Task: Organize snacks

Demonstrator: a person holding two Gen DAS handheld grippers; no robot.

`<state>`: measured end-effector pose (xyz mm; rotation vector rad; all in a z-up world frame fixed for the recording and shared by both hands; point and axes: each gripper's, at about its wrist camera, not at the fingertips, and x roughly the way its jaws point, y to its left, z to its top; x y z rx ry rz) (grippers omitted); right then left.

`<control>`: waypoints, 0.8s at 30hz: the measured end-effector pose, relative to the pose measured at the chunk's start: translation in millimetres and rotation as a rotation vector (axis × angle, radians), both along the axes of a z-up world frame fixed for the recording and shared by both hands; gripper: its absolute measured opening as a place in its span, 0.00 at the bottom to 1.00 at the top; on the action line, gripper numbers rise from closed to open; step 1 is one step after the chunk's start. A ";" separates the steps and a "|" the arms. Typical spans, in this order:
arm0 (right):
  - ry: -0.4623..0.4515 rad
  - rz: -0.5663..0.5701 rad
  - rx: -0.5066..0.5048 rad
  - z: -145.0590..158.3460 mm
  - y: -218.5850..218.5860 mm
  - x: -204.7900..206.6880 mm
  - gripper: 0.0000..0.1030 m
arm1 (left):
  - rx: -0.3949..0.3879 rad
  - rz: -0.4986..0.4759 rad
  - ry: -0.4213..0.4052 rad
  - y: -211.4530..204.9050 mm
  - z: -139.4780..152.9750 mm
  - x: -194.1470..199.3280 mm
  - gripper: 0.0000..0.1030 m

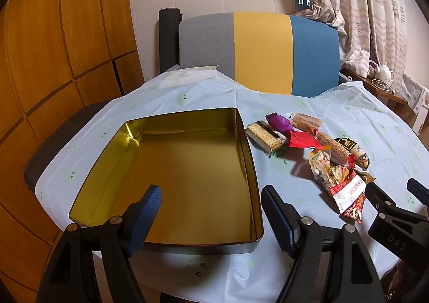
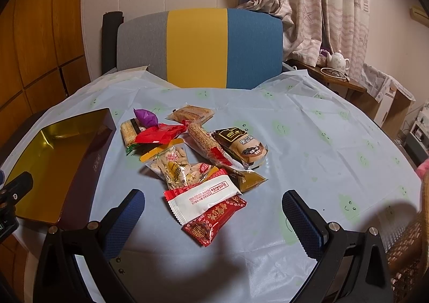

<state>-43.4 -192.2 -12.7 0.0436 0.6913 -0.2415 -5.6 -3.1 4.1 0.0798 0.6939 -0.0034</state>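
An empty gold-lined tin box (image 1: 171, 169) sits on the table's left; it also shows in the right wrist view (image 2: 53, 163). Several wrapped snacks lie in a pile to its right: a white-and-red packet (image 2: 203, 199), a dark red packet (image 2: 211, 220), a nut bag (image 2: 174, 166), a purple candy (image 2: 146, 116), a cracker pack (image 1: 264, 135). My left gripper (image 1: 211, 211) is open and empty over the tin's near edge. My right gripper (image 2: 211, 217) is open and empty, its fingers either side of the nearest packets, above them.
A pale blue tablecloth (image 2: 308, 142) covers the round table. A grey, yellow and blue chair back (image 2: 198, 48) stands behind it. A side shelf with a white teapot (image 2: 339, 60) is at the right. Wooden cabinets (image 1: 53, 61) stand at the left.
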 end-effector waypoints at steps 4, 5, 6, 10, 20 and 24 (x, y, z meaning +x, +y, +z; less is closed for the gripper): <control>-0.008 -0.004 0.001 1.3 -2.5 -0.3 1.00 | 0.001 -0.006 0.004 -1.3 -0.6 0.6 0.76; -0.008 -0.007 0.002 1.3 -3.5 0.1 1.00 | 0.001 -0.009 0.005 -2.0 -1.1 1.0 0.76; -0.007 -0.009 0.004 1.2 -4.8 0.6 1.00 | 0.001 -0.012 0.006 -2.7 -1.2 0.9 0.76; -0.011 -0.020 0.008 2.8 -12.2 2.3 1.00 | 0.004 -0.026 0.008 -5.2 -1.5 0.9 0.76; -0.017 0.012 0.008 22.4 -50.5 22.8 1.00 | -0.071 -0.195 0.058 -19.5 -0.7 3.4 0.76; 0.002 0.049 0.030 39.8 -84.9 42.9 1.00 | -0.197 -0.340 0.167 -30.5 0.2 12.2 0.82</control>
